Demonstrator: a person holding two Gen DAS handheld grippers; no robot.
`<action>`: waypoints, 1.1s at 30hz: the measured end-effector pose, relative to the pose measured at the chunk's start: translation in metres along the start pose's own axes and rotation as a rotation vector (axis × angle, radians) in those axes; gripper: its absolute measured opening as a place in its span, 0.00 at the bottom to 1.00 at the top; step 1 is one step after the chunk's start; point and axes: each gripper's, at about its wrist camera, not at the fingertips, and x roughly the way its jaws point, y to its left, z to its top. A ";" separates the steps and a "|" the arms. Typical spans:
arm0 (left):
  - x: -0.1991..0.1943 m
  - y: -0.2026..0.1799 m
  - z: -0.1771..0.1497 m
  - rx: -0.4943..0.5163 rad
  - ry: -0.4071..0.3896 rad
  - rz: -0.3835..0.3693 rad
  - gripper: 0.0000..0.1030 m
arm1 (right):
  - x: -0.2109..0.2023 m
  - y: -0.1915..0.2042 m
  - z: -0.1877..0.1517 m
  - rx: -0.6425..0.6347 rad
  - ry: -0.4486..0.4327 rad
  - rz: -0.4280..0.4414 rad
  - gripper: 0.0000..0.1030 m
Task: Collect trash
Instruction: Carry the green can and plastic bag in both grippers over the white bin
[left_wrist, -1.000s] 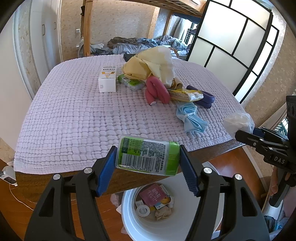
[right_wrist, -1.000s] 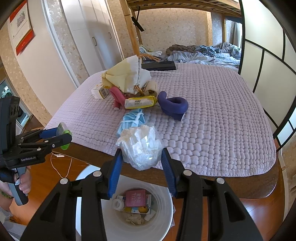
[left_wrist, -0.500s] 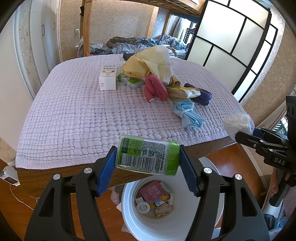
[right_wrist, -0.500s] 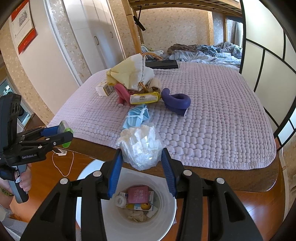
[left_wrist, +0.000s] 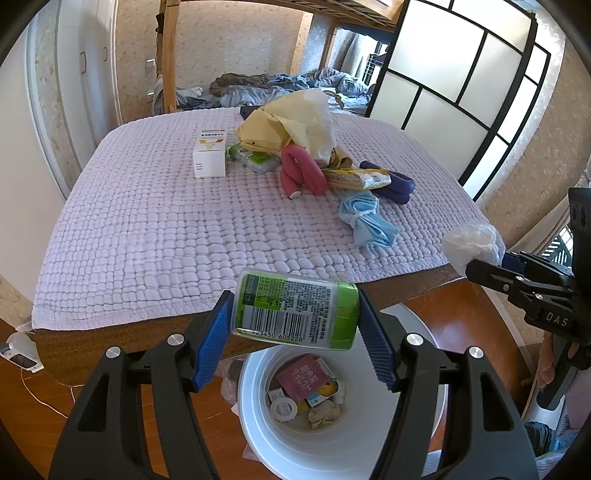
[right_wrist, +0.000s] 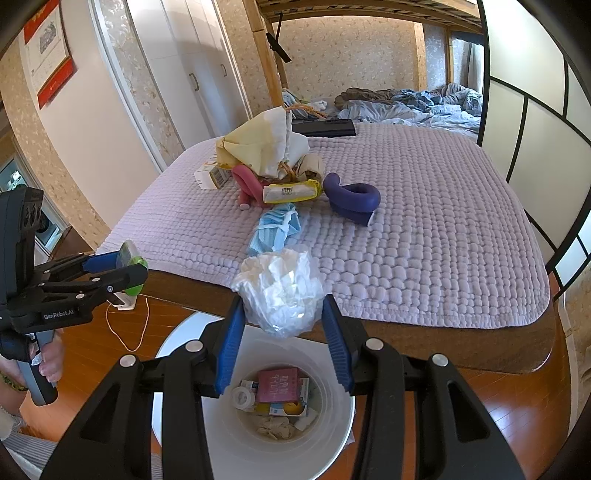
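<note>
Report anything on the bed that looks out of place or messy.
A jumble sits mid-bed on the quilt: a crumpled blue face mask, a yellow wrapper, a pink curved tube, a purple one, a yellowish bag. Nothing looks spilled.

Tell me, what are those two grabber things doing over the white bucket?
A person is tidying trash off the bed. The left gripper is clamped on a green container, and the right gripper is clamped on a crumpled clear plastic bag. Both are held above the white bin, which already has some trash in it. Nothing has been dropped yet. A blue face mask and a yellow wrapper lie on the purple blanket.
</note>
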 end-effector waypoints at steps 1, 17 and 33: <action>0.000 -0.001 0.000 0.003 0.000 0.000 0.65 | -0.001 0.000 -0.001 0.001 -0.001 0.001 0.41; -0.002 -0.013 -0.010 0.022 0.012 -0.004 0.65 | -0.003 0.002 -0.012 -0.011 0.016 0.005 0.41; 0.001 -0.021 -0.026 0.018 0.039 -0.016 0.65 | 0.003 0.013 -0.028 -0.017 0.057 0.035 0.41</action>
